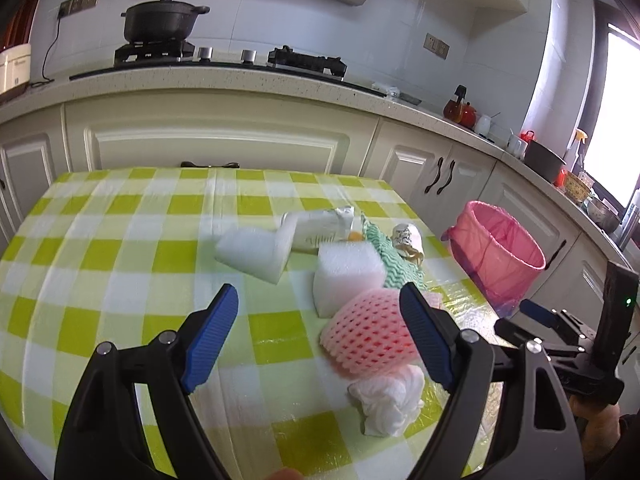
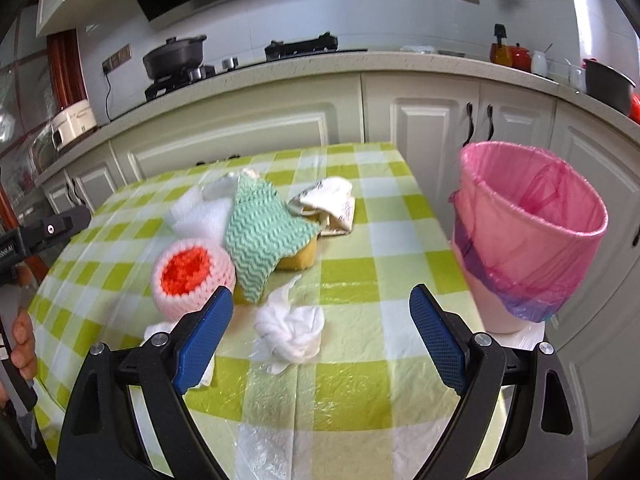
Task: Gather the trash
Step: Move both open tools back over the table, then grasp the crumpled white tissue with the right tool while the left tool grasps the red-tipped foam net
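The trash was gathered in a loose pile toward the right side of the counter (image 1: pixel 120 240), which was covered by a green and white checked cloth under clear plastic. Nearest lay a crumpled white tissue (image 2: pixel 290 330), seen just beyond the blue pads of the right hand-held gripper (image 2: pixel 322 340). To its left sat a pink foam fruit net (image 2: pixel 192 276) with an orange hollow facing that camera. Just beyond these a green wavy-patterned cloth (image 2: pixel 264 236) was draped over a yellow object (image 2: pixel 298 258), and a crumpled white printed wrapper (image 2: pixel 332 204) lay to the far right of it. 2 white foam blocks (image 1: pixel 346 268) (image 1: pixel 252 252) were seen farther left in the pile. A pink bin lined with a pink bag (image 2: pixel 528 240) stood off the counter's right edge, close beside it.

The left hand-held gripper (image 1: pixel 322 340) was held wide apart over the near counter, nothing between its pads, the fruit net partly behind its right pad. The right hand-held gripper was likewise spread wide and empty.
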